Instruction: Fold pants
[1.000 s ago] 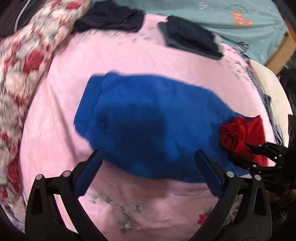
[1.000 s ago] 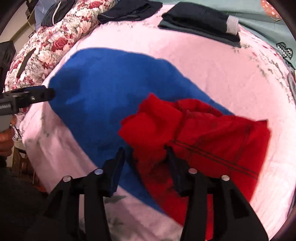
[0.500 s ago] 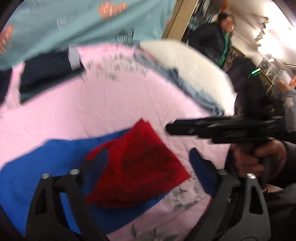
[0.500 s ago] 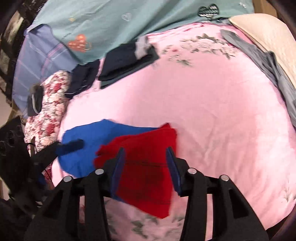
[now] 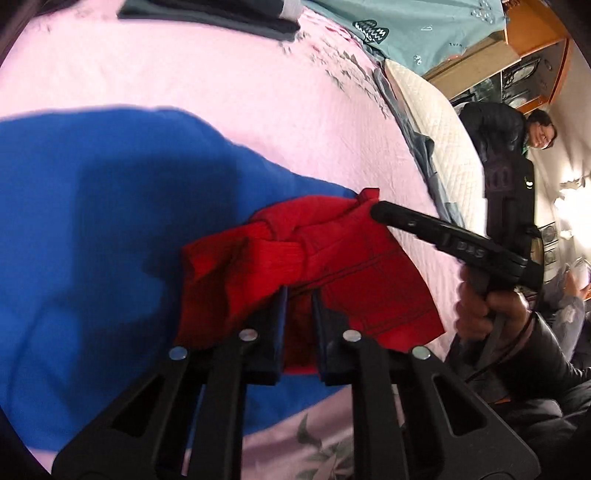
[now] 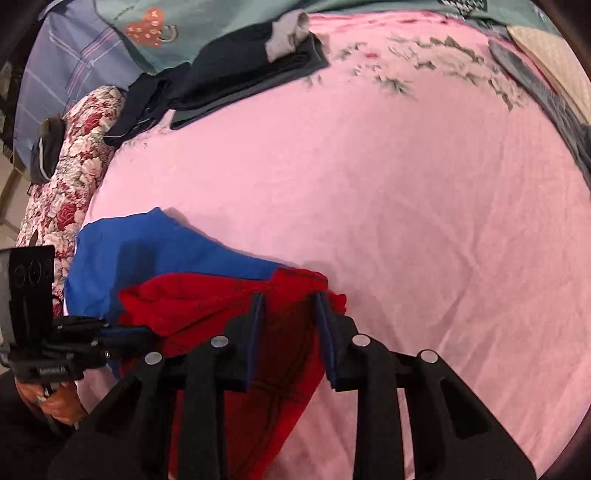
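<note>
Red pants lie crumpled on a blue garment spread over the pink bedspread. My left gripper has its jaws closing narrowly, with a bunch of red fabric pinched between the pads. In the right wrist view the red pants hang from my right gripper, whose jaws are closing with red cloth between them. That right gripper bites the far corner of the pants. The left gripper reaches in from the left, over the blue garment.
Folded dark clothes sit at the far side of the bedspread. A floral quilt lines the left, a teal blanket the back, and a white pillow the right. A person stands beyond the pillow.
My left gripper swung from over the blue garment to the red pants and closed from wide open onto them. The right gripper narrowed, and the pants went from spread flat to bunched.
</note>
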The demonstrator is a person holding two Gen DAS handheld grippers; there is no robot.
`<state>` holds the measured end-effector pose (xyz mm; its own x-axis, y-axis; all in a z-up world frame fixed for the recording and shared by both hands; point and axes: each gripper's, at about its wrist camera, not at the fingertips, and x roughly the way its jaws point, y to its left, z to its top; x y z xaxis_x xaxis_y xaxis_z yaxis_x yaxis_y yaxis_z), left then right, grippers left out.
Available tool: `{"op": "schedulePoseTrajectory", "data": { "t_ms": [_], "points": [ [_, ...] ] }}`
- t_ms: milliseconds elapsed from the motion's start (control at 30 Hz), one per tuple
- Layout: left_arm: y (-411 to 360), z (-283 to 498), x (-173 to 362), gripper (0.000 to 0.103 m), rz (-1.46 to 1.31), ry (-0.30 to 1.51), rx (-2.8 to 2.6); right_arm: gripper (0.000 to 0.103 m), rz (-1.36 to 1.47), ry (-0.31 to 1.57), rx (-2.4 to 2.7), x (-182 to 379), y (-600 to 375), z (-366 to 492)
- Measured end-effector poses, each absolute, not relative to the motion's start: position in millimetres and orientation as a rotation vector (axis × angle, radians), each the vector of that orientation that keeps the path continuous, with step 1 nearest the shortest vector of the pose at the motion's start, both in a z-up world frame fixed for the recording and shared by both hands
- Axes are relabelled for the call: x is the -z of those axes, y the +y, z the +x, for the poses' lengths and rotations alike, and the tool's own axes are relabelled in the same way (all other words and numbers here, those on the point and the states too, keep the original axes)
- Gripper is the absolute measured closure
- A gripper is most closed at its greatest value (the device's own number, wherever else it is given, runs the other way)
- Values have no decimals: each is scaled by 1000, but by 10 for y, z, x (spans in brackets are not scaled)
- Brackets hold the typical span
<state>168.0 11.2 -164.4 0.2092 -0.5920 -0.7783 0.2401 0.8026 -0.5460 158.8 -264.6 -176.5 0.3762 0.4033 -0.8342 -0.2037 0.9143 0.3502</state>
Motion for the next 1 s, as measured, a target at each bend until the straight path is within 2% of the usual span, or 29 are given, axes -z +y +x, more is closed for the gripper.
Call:
{"op": "schedulePoseTrajectory", "data": {
  "t_ms": [33,67,100,267,500,567,633,800,1000],
  "points": [
    [91,1629,1543,74,-289,1208,570,73,195,1101,-391,1684,-2655,1539],
    [114,1575,1451,44,-249,1178,543,73,190,1074,-389,1594,-2662,1492],
    [172,1496,1314,30,-216,1130,492,73,189,1033,-409,1467,-2642,1432],
    [467,1368,1208,29,-255,1125,402,73,91,1000,-725,1210,-2102,1321],
    [659,1192,1203,29,-273,1141,321,73,-359,1071,-897,1665,-1239,1436],
    [676,1126,1200,28,-261,1138,307,86,-445,1065,-921,1690,-1154,1438],
    [730,1051,1190,28,-257,1131,290,89,-457,1072,-947,1610,-1155,1465],
    [766,971,1136,28,-258,1107,270,90,-299,1026,-1031,1276,-1258,1531],
    [508,1063,996,28,-223,1070,344,89,-384,1071,-1005,1685,-1086,1631]
  ]
}}
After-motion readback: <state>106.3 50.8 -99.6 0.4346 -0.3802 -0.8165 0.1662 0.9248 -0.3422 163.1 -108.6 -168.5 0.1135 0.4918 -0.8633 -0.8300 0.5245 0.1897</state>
